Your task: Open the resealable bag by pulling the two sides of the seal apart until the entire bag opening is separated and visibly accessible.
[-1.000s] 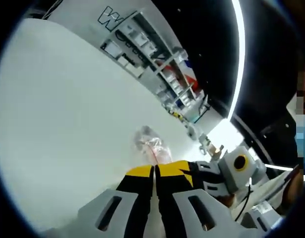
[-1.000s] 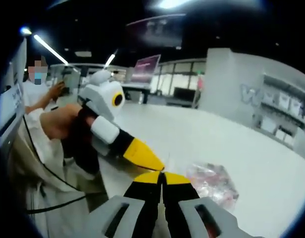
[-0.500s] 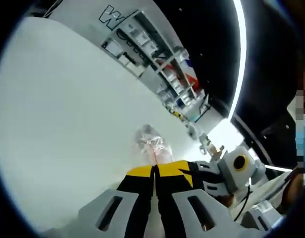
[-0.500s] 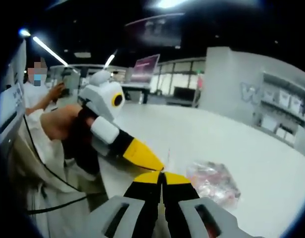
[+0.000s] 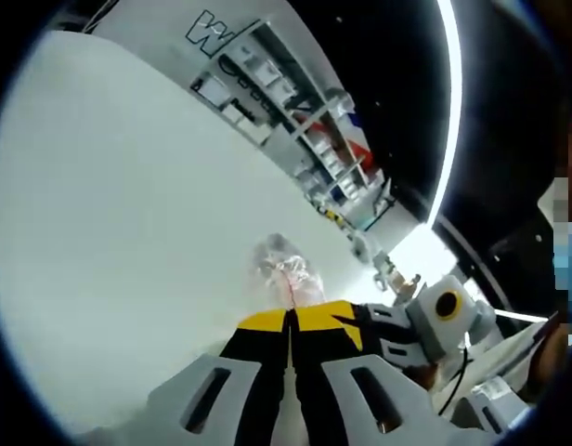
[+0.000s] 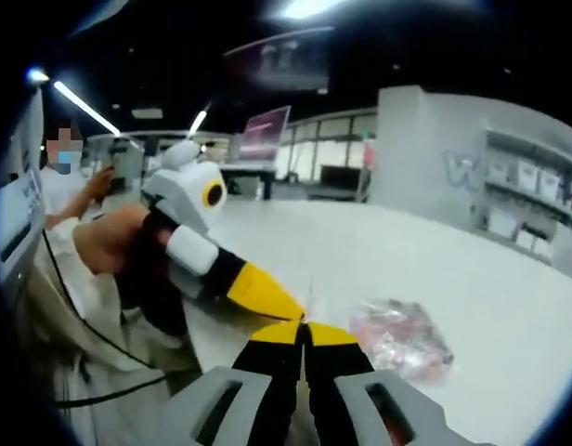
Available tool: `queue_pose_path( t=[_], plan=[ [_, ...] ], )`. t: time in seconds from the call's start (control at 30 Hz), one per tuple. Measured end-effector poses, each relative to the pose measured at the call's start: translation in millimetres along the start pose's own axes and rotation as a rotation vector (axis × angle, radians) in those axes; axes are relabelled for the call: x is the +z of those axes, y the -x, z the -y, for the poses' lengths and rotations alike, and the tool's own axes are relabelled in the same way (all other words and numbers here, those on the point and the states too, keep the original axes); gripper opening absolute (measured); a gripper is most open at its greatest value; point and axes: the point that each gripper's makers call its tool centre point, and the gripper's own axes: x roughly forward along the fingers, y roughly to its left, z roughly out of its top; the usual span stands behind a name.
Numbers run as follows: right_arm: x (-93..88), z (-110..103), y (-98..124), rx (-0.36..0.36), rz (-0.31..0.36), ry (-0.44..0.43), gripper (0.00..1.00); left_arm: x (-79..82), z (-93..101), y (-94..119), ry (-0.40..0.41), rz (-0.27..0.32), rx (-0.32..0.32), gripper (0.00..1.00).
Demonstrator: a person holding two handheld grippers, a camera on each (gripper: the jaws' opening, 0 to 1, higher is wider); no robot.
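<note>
A clear resealable bag (image 5: 284,268) with reddish contents hangs just beyond my left gripper (image 5: 289,318), whose yellow-tipped jaws are shut on the bag's top edge. The right gripper (image 5: 353,322) comes in from the right, its yellow tip pressed against my left jaws at the same edge. In the right gripper view the bag (image 6: 398,334) lies low over the white table (image 6: 472,279). There my right gripper (image 6: 303,327) is shut on the bag's edge, and the left gripper (image 6: 260,291) meets it tip to tip from the left.
Bare white table (image 5: 110,204) spreads wide to the left of the bag. Shelves with boxes (image 5: 295,102) stand beyond the far edge. A person's hand (image 6: 110,237) holds the left gripper, and another person (image 6: 68,177) stands farther back.
The right gripper view has shifted slightly, so the room sits a little differently. Both grippers stay shut tip to tip on the bag's edge.
</note>
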Motion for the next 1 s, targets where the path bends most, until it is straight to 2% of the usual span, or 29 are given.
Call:
queue_pose_path(
  t=[1.0],
  plan=[
    [-0.3,7.5,0.8,-0.024,0.014,-0.04,0.0,0.6,0.2,-2.0,-0.025,0.007,-0.002,0.01]
  ],
)
